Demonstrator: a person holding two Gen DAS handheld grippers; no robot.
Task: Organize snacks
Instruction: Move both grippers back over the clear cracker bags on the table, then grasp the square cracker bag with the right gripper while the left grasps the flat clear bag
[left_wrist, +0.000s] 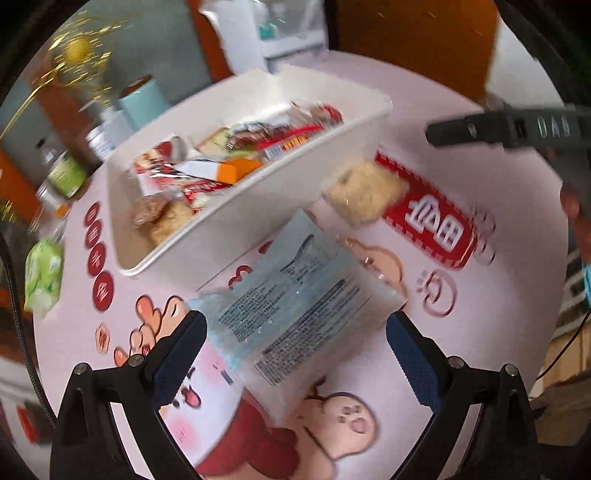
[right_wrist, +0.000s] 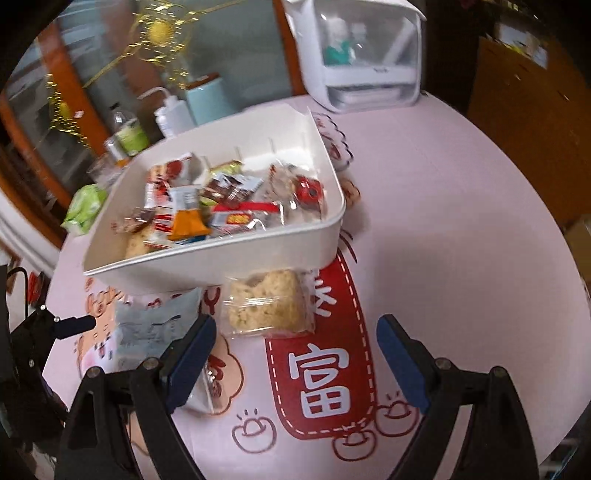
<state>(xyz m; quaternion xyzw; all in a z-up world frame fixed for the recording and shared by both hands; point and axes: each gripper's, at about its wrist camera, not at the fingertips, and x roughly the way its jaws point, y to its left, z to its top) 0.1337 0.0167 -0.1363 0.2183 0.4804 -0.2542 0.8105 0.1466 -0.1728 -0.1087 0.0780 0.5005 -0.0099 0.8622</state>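
Observation:
A white bin (left_wrist: 236, 221) holds several wrapped snacks (left_wrist: 236, 155) on the round table; it also shows in the right wrist view (right_wrist: 221, 254). A pale blue snack packet (left_wrist: 295, 299) lies on the table in front of the bin, between the wide-open fingers of my left gripper (left_wrist: 295, 332); whether the fingers touch it I cannot tell. It also shows at the left in the right wrist view (right_wrist: 147, 328). A clear-wrapped beige rice cake (right_wrist: 266, 302) lies by the bin's front; my right gripper (right_wrist: 295, 350) is open and empty just short of it. The cake shows in the left view too (left_wrist: 364, 190).
The table has a pink cartoon cloth (right_wrist: 443, 221) with a red banner (right_wrist: 325, 369). A green packet (right_wrist: 85, 208), bottles (right_wrist: 129, 136), a teal canister (right_wrist: 205, 98) and a white appliance (right_wrist: 369, 55) stand along the far edge. My right gripper's finger shows in the left view (left_wrist: 498, 127).

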